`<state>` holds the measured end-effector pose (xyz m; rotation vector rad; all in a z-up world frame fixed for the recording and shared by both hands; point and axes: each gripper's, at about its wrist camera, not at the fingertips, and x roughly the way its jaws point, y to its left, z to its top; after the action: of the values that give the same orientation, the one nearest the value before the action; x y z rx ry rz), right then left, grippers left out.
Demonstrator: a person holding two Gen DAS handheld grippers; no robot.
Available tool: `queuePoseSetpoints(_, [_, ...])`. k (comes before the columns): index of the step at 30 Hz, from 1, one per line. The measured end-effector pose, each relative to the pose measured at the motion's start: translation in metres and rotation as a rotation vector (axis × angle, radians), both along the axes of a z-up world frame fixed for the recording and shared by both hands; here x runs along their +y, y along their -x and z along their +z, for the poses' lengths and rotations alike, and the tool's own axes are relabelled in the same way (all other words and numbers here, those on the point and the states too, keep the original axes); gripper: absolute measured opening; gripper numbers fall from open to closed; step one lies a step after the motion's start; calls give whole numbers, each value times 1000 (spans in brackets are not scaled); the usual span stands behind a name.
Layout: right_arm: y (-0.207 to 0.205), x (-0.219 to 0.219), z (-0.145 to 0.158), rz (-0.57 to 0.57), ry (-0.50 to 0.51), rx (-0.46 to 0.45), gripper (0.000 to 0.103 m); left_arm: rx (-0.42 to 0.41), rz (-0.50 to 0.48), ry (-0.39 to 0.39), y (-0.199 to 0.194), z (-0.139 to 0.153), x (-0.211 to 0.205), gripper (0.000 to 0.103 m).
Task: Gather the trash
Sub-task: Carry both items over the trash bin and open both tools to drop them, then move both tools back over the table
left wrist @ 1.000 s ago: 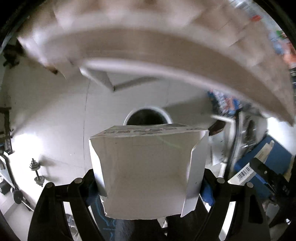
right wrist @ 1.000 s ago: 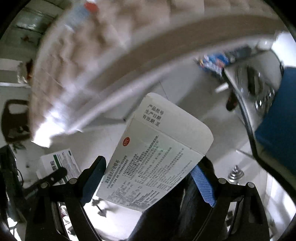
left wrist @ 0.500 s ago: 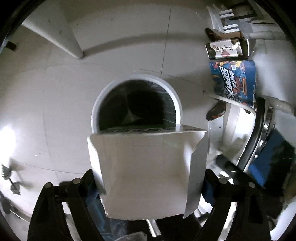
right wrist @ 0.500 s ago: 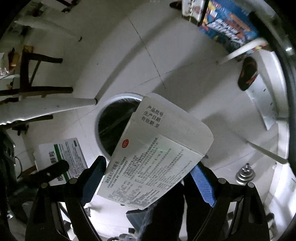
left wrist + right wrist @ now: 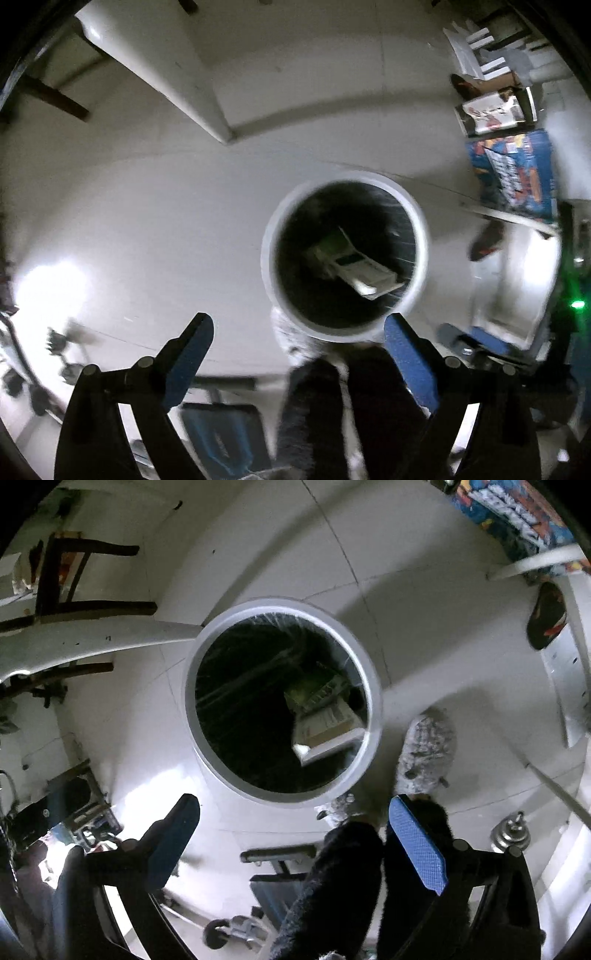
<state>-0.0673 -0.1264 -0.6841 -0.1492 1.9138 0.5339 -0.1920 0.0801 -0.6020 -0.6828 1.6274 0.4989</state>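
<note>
White floor tiles (image 5: 155,229) fill both views, and on them stands a round white trash bin (image 5: 419,254) with a dark liner, beyond the fingertips of both grippers. In the left wrist view a blue printed carton (image 5: 513,177) lies far to the right of the fingers, but its big letters are too blurred to read; a black and white box (image 5: 491,114) sits above it, also not readable. Inside the bin lie the white cardboard boxes (image 5: 364,266), one with a green band; in the right wrist view the same boxes (image 5: 325,720) show small print that I cannot read. The left gripper (image 5: 297,334) has its jaws opening, already wide, with nothing between the blue pads (image 5: 412,363). The right gripper (image 5: 295,814) has its jaws opening too, very wide, and it holds nothing. Just beyond its right finger, beside the bin, a grey slipper (image 5: 428,753) is on the floor.
</note>
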Motion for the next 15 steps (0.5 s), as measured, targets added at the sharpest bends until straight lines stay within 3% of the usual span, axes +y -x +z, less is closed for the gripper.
queuePoseSetpoints(5, [0,12,41,111,69,-112,103,9,-34,-101,8,22,-10,94])
queuePoseSetpoints(15, [-1,15,119,219,127,-264,103,5,-31,-113,15,82,-30,94])
